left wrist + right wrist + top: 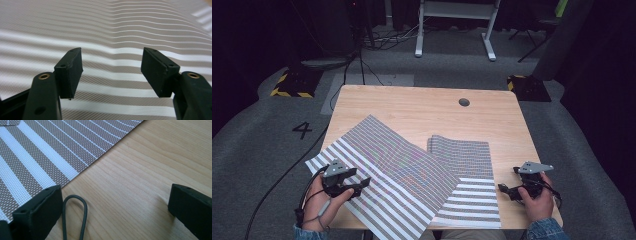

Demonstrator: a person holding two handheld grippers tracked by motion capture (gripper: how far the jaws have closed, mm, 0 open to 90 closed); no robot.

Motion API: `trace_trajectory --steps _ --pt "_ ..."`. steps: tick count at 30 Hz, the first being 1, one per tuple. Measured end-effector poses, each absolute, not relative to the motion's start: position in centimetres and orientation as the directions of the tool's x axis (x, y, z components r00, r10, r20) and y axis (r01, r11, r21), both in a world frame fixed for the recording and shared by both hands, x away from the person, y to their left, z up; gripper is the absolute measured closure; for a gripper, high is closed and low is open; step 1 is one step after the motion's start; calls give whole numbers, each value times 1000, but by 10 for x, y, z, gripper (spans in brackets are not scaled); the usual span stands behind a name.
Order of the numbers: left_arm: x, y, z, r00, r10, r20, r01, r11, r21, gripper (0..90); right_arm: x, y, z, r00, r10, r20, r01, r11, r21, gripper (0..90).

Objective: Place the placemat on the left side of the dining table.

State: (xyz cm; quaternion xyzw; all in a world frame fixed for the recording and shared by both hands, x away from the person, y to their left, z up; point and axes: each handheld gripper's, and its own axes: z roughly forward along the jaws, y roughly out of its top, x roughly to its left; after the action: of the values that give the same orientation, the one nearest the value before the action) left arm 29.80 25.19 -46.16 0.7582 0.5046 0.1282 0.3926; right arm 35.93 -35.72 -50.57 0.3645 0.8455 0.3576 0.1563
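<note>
Two brown-and-white striped woven placemats lie on the wooden table (pixel 422 107). The upper placemat (pixel 392 165) is turned at an angle and overlaps the lower placemat (pixel 469 172), which lies square to the table's front edge. My left gripper (pixel 364 184) hovers over the angled mat's near-left part; in the left gripper view its jaws stand wide apart over the stripes (pixel 112 62). My right gripper (pixel 503 189) is open just right of the lower mat's edge (pixel 50 157), above bare wood (pixel 140 175).
A round cable hole (pixel 464 102) sits at the table's far right. A dark cord loop (pixel 75 215) lies on the wood between the right jaws. The angled mat's left corner hangs past the table edge. Cables and a white frame stand on the floor beyond.
</note>
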Motion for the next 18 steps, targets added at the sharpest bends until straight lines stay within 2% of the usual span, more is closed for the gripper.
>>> trace_trajectory --steps 3,8,11,18 --pt "297 258 -472 380 908 -176 719 -171 673 326 360 -358 -505 -692 722 -10 500 489 714 0" --pt "297 267 -482 253 959 -129 763 -116 636 298 361 -357 -505 -692 722 -3 503 485 715 2" --pt "299 268 -488 216 969 -121 780 -97 618 273 362 -356 -505 -692 722 0 504 482 717 3" --pt "304 259 -493 225 973 -51 774 -146 617 240 362 -356 -505 -692 722 -1 503 483 717 3"
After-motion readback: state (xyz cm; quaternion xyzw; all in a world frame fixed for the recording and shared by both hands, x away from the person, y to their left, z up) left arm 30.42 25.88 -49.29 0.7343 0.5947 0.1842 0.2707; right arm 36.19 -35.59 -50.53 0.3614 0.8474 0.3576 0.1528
